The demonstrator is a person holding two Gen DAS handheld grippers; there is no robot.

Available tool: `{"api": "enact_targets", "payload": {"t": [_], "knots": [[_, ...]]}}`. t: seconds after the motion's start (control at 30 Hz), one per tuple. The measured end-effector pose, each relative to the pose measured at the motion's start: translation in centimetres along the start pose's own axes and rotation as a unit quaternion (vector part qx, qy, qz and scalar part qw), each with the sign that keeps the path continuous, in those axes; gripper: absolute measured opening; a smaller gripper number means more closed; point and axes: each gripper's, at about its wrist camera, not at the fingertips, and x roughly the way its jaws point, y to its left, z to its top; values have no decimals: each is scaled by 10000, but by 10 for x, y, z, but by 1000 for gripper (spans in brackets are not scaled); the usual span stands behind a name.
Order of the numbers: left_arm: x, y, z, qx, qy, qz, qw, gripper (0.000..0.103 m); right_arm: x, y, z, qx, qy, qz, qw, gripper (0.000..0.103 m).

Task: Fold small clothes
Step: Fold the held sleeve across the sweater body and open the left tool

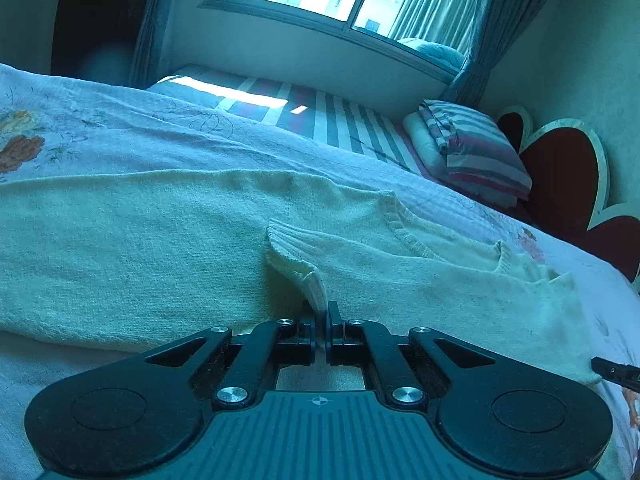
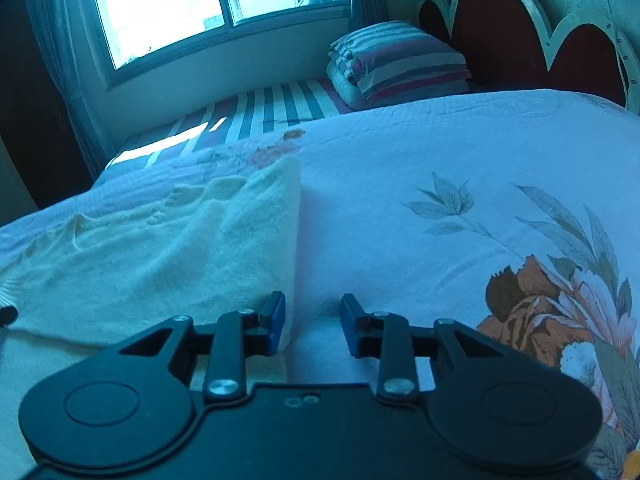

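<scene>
A cream knitted sweater (image 1: 140, 248) lies flat on the flowered bedspread (image 1: 100, 128). My left gripper (image 1: 322, 312) is shut on the ribbed cuff of its sleeve (image 1: 296, 260), which is lifted and folded over the body. The sweater's neckline (image 1: 416, 236) shows to the right. In the right wrist view the sweater (image 2: 160, 256) lies to the left, its folded edge running down to my right gripper (image 2: 312, 312). That gripper is open and empty, its left finger (image 2: 276, 316) at the sweater's lower corner. The right gripper's tip shows in the left wrist view (image 1: 616, 370).
A folded striped blanket (image 2: 396, 64) and striped sheet (image 2: 272, 108) lie at the far side of the bed below the window (image 2: 160, 8). A red scalloped headboard (image 2: 520, 32) stands at the right. Flower prints (image 2: 552, 304) cover the bedspread (image 2: 440, 152).
</scene>
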Motion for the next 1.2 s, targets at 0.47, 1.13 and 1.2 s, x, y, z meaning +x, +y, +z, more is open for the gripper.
{"api": "enact_targets", "payload": {"t": [0.47, 1.13, 1.2], "knots": [[-1, 1, 5, 38, 4, 120, 9999, 3, 69, -7, 58, -4, -46, 187, 9998, 28], [-10, -7, 6, 158, 62, 927, 9955, 27, -8, 1, 3, -437, 229, 164, 9987, 37], [-28, -5, 5, 93, -92, 924, 9956, 38, -25, 4, 6, -438, 58, 171, 9989, 37]]}}
